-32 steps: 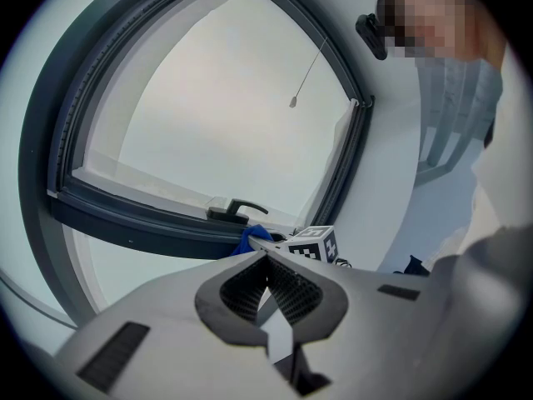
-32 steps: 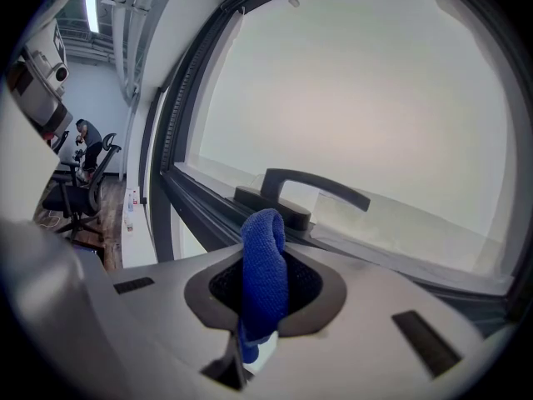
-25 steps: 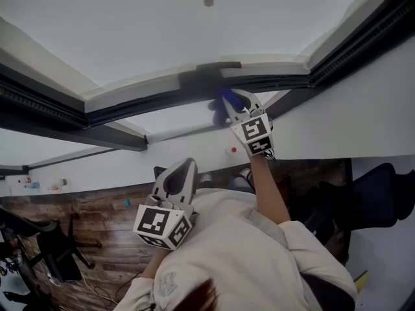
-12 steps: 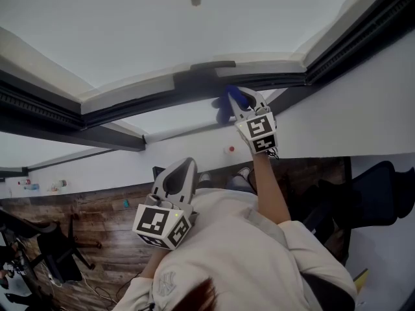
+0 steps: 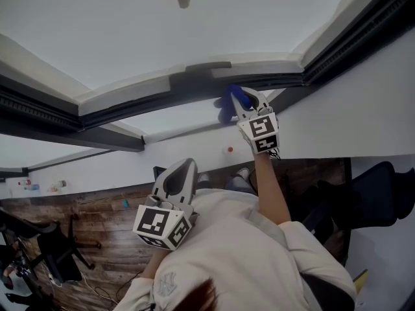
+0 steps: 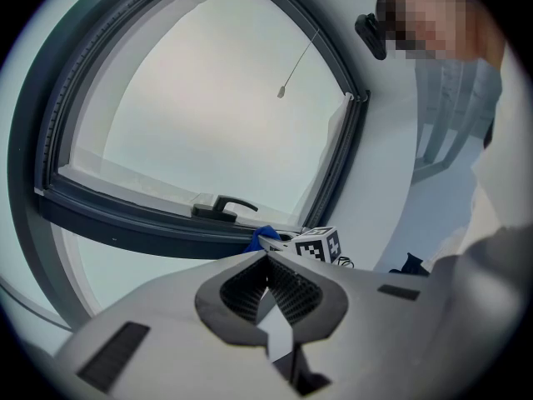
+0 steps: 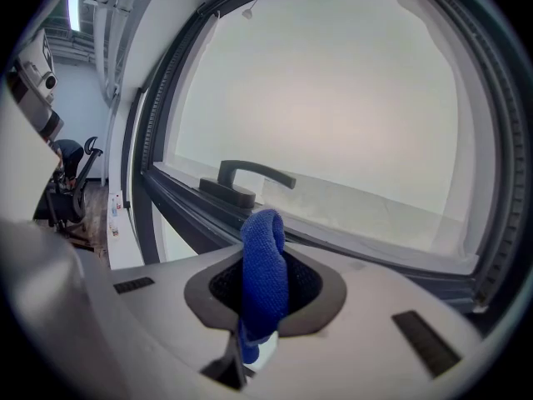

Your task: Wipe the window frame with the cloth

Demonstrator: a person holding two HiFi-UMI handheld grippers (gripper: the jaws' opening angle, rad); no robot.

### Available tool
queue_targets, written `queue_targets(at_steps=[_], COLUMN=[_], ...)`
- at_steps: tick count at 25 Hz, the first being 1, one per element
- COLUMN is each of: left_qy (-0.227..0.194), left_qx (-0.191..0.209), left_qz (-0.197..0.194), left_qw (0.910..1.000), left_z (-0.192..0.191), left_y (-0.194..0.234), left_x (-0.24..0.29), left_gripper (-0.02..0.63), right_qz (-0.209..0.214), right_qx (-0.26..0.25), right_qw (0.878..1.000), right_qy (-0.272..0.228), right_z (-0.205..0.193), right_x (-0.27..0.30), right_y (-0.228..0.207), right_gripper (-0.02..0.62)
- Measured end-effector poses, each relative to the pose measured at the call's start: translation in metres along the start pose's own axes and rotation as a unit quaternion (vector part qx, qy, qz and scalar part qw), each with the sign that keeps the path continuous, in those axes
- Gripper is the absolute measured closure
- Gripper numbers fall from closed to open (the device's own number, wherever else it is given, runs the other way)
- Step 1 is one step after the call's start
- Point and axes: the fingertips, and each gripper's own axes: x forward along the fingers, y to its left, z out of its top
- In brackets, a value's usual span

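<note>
Pale, frosted-looking glass (image 5: 130,24) sits inside a dark, ribbed window frame (image 5: 130,105). The blue terry cloth (image 7: 265,265), folded into a loop, is pinched in your right gripper (image 5: 238,99). It seems to touch the frame just beside the black lever handle (image 7: 250,180). Your left gripper (image 6: 266,261) hangs low, well apart, with its jaws closed on nothing.
</note>
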Motion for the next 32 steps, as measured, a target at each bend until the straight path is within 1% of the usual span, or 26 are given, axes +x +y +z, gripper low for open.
queue_targets(at_steps=[10,23,32], left_qy=[0.003,0.005,0.006], left_qx=[0.001,0.004,0.007], left_qz=[-0.011,-0.012,-0.015], left_qw=[0.9999,0.9999,0.9999], left_z=[-0.002,-0.002,-0.003], left_y=[-0.015,-0.025,-0.032], left_x=[0.015,0.027,0.033], left_gripper=[0.601,0.601,0.6], right_qz=[-0.005,-0.015,-0.032], right_qx=[0.002,0.008,0.019], right_qw=[1.0,1.0,0.999], right_qy=[0.0,0.001,0.002], right_z=[-0.005,-0.014,-0.023], right_x=[-0.006,-0.015,-0.024], right_y=[-0.015,-0.036,-0.058], right_gripper=[0.546,0.546,0.546])
